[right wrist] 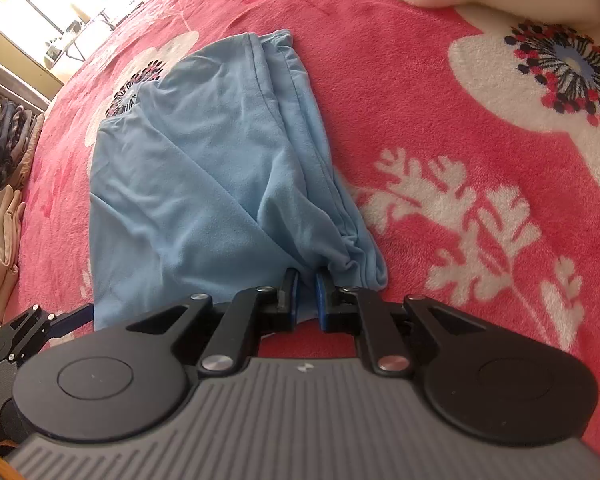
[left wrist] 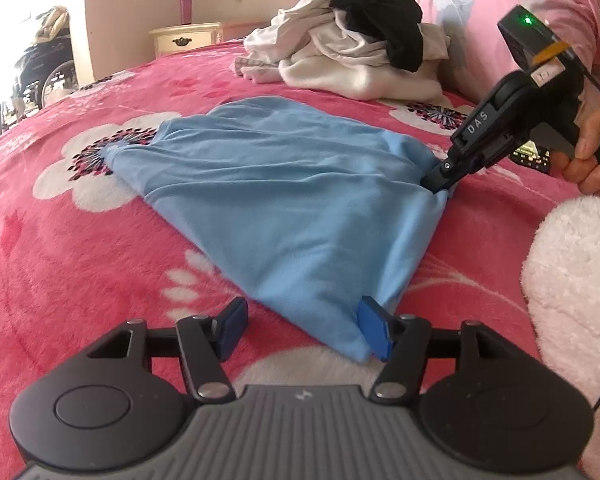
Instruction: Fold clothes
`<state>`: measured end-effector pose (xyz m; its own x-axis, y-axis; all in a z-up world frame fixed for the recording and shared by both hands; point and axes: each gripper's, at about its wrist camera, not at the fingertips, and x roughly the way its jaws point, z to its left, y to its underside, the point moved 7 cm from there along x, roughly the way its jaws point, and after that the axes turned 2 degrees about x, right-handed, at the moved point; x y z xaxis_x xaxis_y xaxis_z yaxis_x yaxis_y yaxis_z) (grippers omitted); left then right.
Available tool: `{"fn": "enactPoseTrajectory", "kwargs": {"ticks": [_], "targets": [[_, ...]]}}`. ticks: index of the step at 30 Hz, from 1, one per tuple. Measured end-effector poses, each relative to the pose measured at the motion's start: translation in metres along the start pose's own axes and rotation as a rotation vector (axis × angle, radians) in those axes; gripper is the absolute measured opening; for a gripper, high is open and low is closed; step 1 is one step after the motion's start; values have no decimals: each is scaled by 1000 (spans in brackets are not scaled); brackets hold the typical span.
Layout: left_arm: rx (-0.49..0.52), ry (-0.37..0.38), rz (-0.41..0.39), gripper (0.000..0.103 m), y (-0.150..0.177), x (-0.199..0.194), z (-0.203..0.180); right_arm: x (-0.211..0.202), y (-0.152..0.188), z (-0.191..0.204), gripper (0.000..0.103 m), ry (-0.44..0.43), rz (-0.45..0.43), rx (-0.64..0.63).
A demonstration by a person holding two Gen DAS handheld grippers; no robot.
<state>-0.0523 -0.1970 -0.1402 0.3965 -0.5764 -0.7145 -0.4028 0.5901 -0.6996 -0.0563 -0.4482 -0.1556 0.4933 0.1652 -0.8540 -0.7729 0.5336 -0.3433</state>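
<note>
A light blue garment (left wrist: 276,200) lies partly folded on the pink flowered blanket (left wrist: 80,260). My left gripper (left wrist: 304,330) is open at the garment's near corner, with the cloth lying between its blue pads and against the right pad (left wrist: 374,332). My right gripper (left wrist: 440,184) is shut on the garment's right corner, where the fabric bunches. In the right wrist view the garment (right wrist: 188,184) stretches away from my right gripper (right wrist: 307,296), whose pads pinch the gathered edge. The left gripper (right wrist: 20,336) shows at that view's lower left.
A pile of white and black clothes (left wrist: 352,48) sits at the back of the bed. A pink pillow (left wrist: 500,4) lies behind it. A cream nightstand (left wrist: 188,38) stands by the wall. Fluffy white fabric (left wrist: 572,280) is at the right. Folded clothes (right wrist: 0,248) lie beyond the bed's left side.
</note>
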Motion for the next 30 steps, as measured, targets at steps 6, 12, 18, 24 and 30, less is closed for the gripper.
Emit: {"fn": "enactPoseTrajectory", "kwargs": {"ticks": [6, 12, 18, 24, 30], "targets": [[-29, -25, -64, 61, -15, -23, 10, 0, -1, 0, 8, 1, -1, -3], [5, -20, -56, 59, -32, -1, 5, -5, -1, 3, 10, 6, -20, -26], [7, -3, -12, 58, -16, 23, 4, -40, -16, 27, 28, 21, -180, -119], [-4, 21, -36, 60, -9, 23, 6, -26, -59, 59, 29, 54, -225, -243], [-3, 32, -52, 60, -7, 24, 5, 18, -121, 55, 29, 70, -252, -200]]}}
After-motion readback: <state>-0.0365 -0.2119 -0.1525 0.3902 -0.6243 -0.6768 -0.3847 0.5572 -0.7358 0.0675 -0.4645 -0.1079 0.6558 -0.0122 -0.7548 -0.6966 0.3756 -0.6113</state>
